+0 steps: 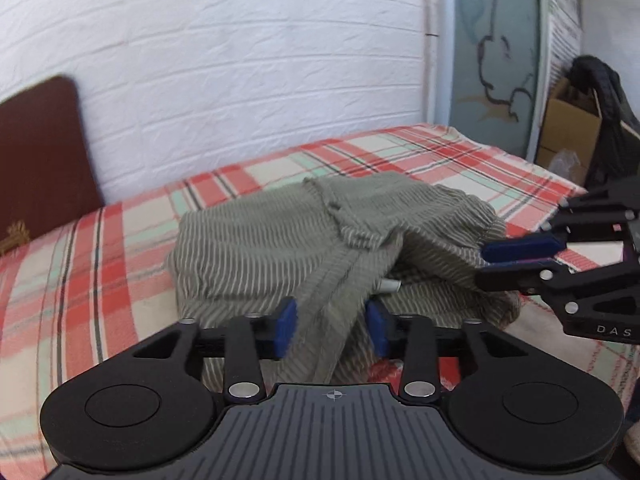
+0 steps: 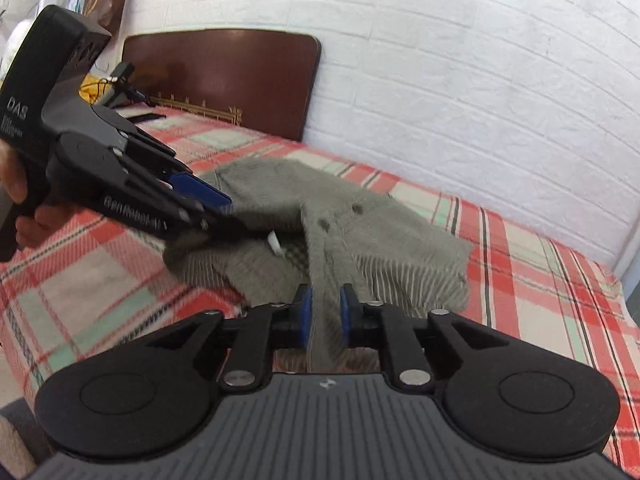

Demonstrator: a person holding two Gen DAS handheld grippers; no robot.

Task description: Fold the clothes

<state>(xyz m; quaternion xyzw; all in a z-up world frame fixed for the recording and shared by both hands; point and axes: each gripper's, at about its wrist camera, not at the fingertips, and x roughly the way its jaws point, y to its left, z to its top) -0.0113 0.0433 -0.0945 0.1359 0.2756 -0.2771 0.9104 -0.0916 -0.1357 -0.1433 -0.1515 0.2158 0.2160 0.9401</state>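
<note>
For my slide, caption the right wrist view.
Right claw straddles a striped green garment on a plaid bedspread; left claw reaches in.

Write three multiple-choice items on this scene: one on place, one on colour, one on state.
1. The garment lies:
A. on the plaid bed cover
B. in the cardboard box
C. on the floor

2. The pads of the tongs are:
A. red
B. blue
C. white

3. The left tongs are:
A. shut tight on nothing
B. open with cloth between the pads
C. holding a hanger

Key:
A, the striped cloth rests on the checked cover.
B, every pad shows blue.
B, a gap stands either side of the fold.
</note>
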